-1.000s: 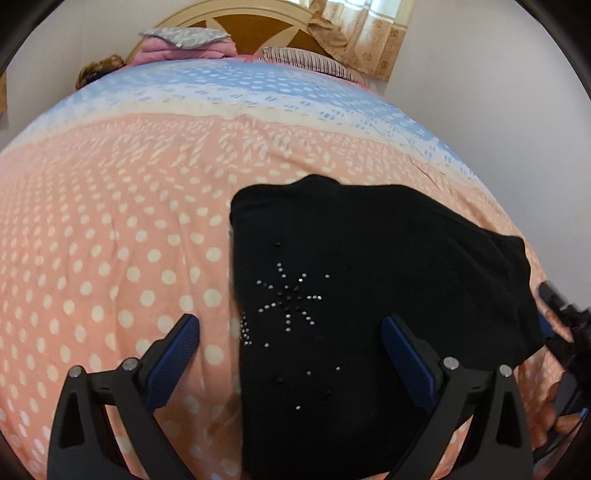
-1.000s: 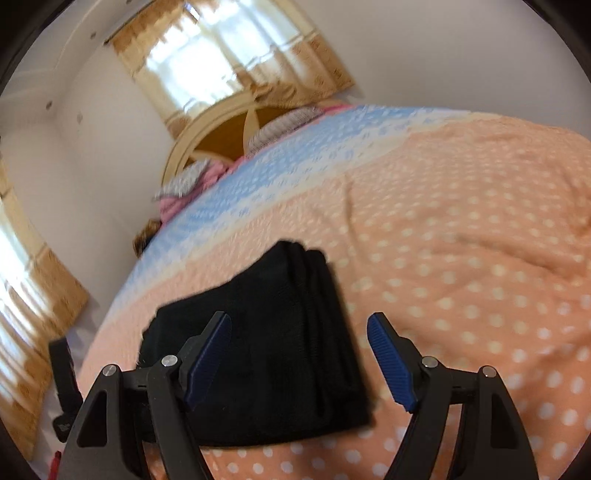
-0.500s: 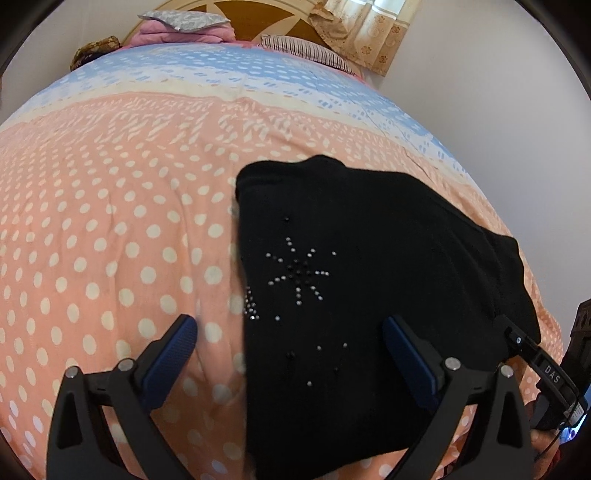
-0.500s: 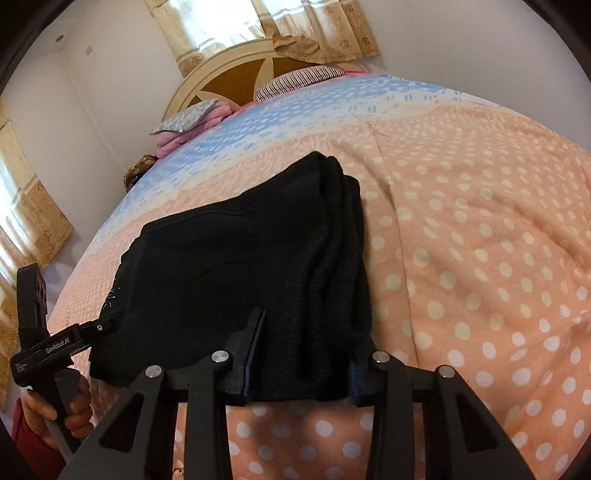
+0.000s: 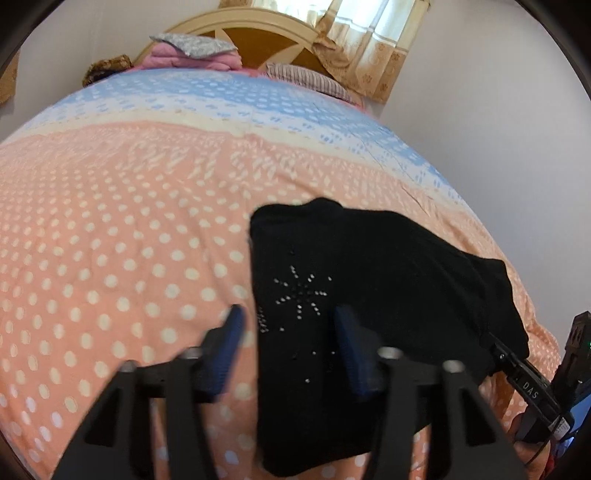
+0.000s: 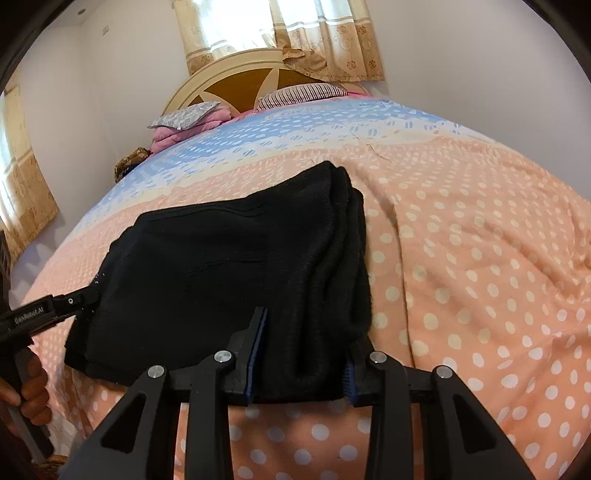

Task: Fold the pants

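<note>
Black folded pants with a rhinestone star lie on the peach polka-dot bedspread, near its front edge. My left gripper straddles their left edge, one finger over the bedspread and one over the cloth; its jaws are closing and the pads look clear of the fabric. In the right wrist view the pants show thick stacked layers on their right side. My right gripper is shut on that near right corner, its pads pressing the bundle from both sides. The left gripper's tip touches the far left corner.
A wooden headboard, a striped pillow and pink folded bedding lie at the far end. White walls flank the bed, and curtains hang behind it. A hand holds the left gripper's handle below the bed's edge.
The right gripper moved in and closed its jaws on the pants' thick right corner. The left gripper's jaws have narrowed around the pants' left edge.
</note>
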Motion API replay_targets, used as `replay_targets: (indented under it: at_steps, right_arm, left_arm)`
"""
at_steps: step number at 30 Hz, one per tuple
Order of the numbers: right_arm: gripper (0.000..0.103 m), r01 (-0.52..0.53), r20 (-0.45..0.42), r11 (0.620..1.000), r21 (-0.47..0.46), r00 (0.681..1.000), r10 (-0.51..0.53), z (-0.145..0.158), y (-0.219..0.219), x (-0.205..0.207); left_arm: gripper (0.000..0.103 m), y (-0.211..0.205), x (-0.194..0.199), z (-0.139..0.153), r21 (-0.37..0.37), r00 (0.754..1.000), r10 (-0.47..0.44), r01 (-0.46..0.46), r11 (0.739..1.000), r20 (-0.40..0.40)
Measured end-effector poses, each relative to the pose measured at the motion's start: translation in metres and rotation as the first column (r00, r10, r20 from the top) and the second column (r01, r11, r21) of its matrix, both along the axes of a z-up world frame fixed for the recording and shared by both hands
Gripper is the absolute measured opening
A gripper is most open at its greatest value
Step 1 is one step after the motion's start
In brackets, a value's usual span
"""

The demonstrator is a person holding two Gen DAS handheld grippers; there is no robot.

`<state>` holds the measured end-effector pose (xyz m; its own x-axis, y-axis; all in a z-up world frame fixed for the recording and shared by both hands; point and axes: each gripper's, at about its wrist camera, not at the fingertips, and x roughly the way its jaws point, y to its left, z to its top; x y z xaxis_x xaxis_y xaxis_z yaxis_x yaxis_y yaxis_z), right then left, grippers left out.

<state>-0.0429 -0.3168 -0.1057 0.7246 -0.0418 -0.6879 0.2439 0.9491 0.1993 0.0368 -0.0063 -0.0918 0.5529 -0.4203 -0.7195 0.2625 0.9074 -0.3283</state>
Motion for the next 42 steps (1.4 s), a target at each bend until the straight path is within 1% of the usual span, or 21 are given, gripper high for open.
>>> replay_targets:
  at_steps: [1,3,6,7,8,11,12,14,16,19,21,23,24,27,29,31,32,33,35,39,42]
  right_arm:
    - [0.036,0.001,0.000,1.000,0.010,1.000,-0.001,0.000,-0.001,0.000]
    - [0.036,0.002,0.000,1.000,0.016,1.000,-0.002,0.000,-0.002,0.000]
    - [0.036,0.002,-0.004,1.000,0.009,1.000,-0.002,0.000,-0.003,-0.001]
    - [0.036,0.002,-0.006,1.000,0.006,1.000,-0.002,0.001,-0.003,-0.001]
    - [0.036,0.004,-0.009,1.000,0.002,1.000,-0.004,0.001,-0.003,-0.002]
    - [0.036,0.008,-0.012,1.000,0.007,1.000,-0.008,0.000,-0.003,-0.001]
    - [0.036,0.009,-0.012,1.000,0.015,1.000,-0.008,0.000,-0.003,-0.002]
    - [0.036,0.011,-0.010,0.999,0.037,1.000,-0.010,0.000,-0.006,-0.002]
    - [0.036,0.012,-0.010,0.998,0.054,1.000,-0.011,-0.001,-0.008,-0.003]
    - [0.036,0.013,-0.011,0.997,0.070,1.000,-0.012,-0.001,-0.010,-0.003]
    - [0.036,0.013,-0.011,0.997,0.075,1.000,-0.012,-0.001,-0.011,-0.003]
    - [0.036,0.013,-0.011,0.997,0.076,1.000,-0.012,-0.001,-0.011,-0.002]
    - [0.036,0.013,-0.010,0.997,0.078,1.000,-0.012,-0.001,-0.011,-0.002]
    - [0.037,0.017,-0.009,0.995,0.097,1.000,-0.016,-0.002,-0.012,-0.003]
    - [0.037,0.019,-0.007,0.994,0.109,1.000,-0.018,-0.003,-0.012,-0.003]
    - [0.037,0.019,-0.007,0.994,0.111,1.000,-0.019,-0.003,-0.013,-0.004]
    - [0.037,0.019,-0.007,0.994,0.110,1.000,-0.018,-0.003,-0.012,-0.004]
    - [0.037,0.019,-0.007,0.994,0.108,1.000,-0.018,-0.003,-0.013,-0.004]
    - [0.037,0.019,-0.007,0.994,0.108,1.000,-0.018,-0.004,-0.013,-0.004]
    - [0.037,0.019,-0.008,0.995,0.099,1.000,-0.018,-0.003,-0.012,-0.004]
    - [0.037,0.015,-0.007,0.996,0.088,1.000,-0.014,-0.003,-0.013,-0.004]
  left_arm:
    - [0.087,-0.001,0.004,-0.006,0.007,0.999,-0.001,0.002,1.000,-0.054]
    - [0.088,0.003,0.007,-0.013,-0.008,0.994,0.017,-0.018,1.000,-0.106]
    - [0.083,0.006,0.000,-0.008,-0.028,0.993,0.006,-0.009,1.000,-0.116]
    - [0.075,0.007,-0.007,-0.003,-0.050,0.996,-0.015,0.010,0.999,-0.091]
    - [0.073,0.006,-0.012,0.001,-0.053,0.997,-0.027,0.024,0.998,-0.070]
    - [0.073,0.005,-0.024,0.006,-0.034,0.997,-0.080,0.080,0.996,-0.003]
    - [0.073,0.004,-0.023,0.001,-0.034,0.996,-0.087,0.086,0.996,-0.020]
    - [0.073,0.003,-0.021,-0.004,-0.080,0.995,-0.091,0.087,0.993,-0.046]
    - [0.073,0.001,-0.023,-0.002,-0.111,0.990,-0.134,0.129,0.985,-0.047]
    - [0.073,-0.004,-0.027,0.000,-0.100,0.986,-0.165,0.161,0.982,-0.033]
    - [0.072,0.003,-0.026,0.000,-0.150,0.986,-0.159,0.150,0.977,-0.049]
    - [0.060,0.012,-0.028,0.007,-0.222,0.985,-0.165,0.150,0.963,-0.051]
    - [0.060,0.012,-0.030,0.010,-0.233,0.983,-0.177,0.163,0.959,-0.041]
    - [0.060,-0.003,-0.033,0.013,-0.127,0.978,-0.207,0.207,0.970,0.009]
    - [0.062,-0.010,-0.034,0.008,-0.118,0.976,-0.219,0.219,0.968,0.015]
    - [0.076,-0.009,-0.031,0.003,-0.107,0.977,-0.213,0.214,0.971,0.018]
    - [0.081,-0.010,-0.026,-0.001,-0.087,0.983,-0.185,0.184,0.979,-0.005]
    - [0.080,-0.006,-0.019,-0.008,-0.097,0.987,-0.154,0.148,0.984,-0.054]
    - [0.080,0.003,-0.017,-0.008,-0.163,0.988,-0.133,0.120,0.979,-0.072]
    - [0.080,0.001,-0.017,-0.009,-0.185,0.987,-0.121,0.100,0.978,-0.102]
    - [0.079,0.003,-0.015,-0.010,-0.287,0.977,-0.167,0.124,0.950,-0.132]
